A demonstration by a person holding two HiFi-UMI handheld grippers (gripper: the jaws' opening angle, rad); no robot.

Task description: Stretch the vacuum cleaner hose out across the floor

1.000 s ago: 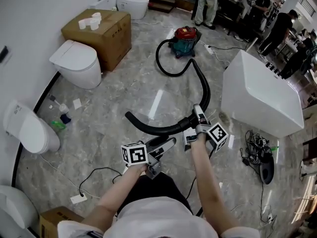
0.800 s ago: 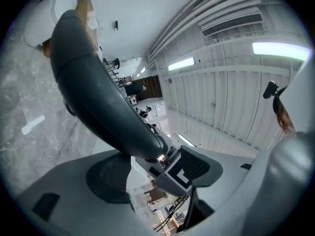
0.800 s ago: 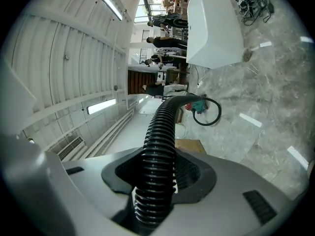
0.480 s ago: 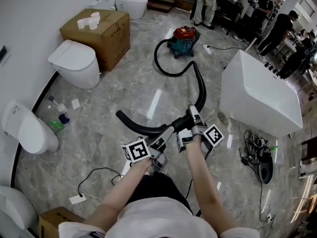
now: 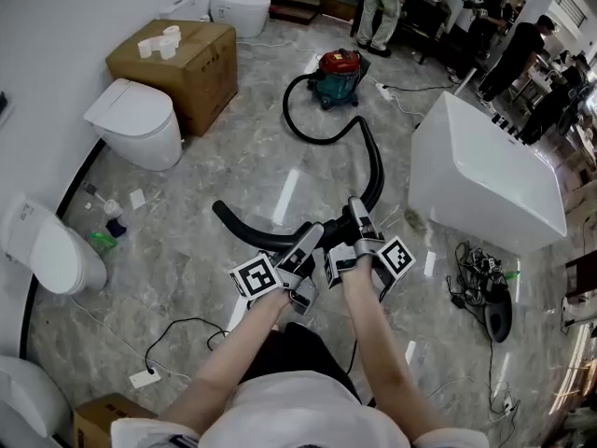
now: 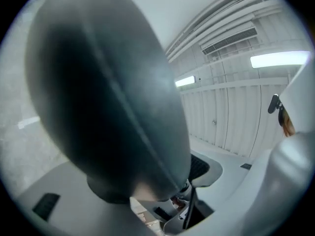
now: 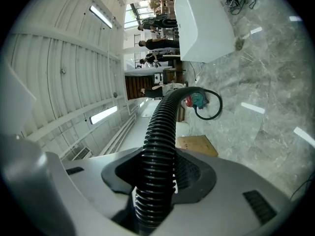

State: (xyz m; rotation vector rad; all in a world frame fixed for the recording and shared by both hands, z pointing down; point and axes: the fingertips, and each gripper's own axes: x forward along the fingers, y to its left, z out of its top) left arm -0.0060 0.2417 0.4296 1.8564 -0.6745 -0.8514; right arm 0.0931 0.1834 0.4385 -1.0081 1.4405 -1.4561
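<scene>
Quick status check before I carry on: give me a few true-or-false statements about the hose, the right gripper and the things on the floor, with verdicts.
1. The right gripper is shut on the black ribbed hose. True.
2. The hose lies straight across the grey marble floor. False: it loops by the canister and curves on its way to the right gripper.
3. The red and teal vacuum canister stands right at the person's feet. False: it stands far off, at the hose's far end.
4. White rolls sit on the brown cardboard box. True.
</scene>
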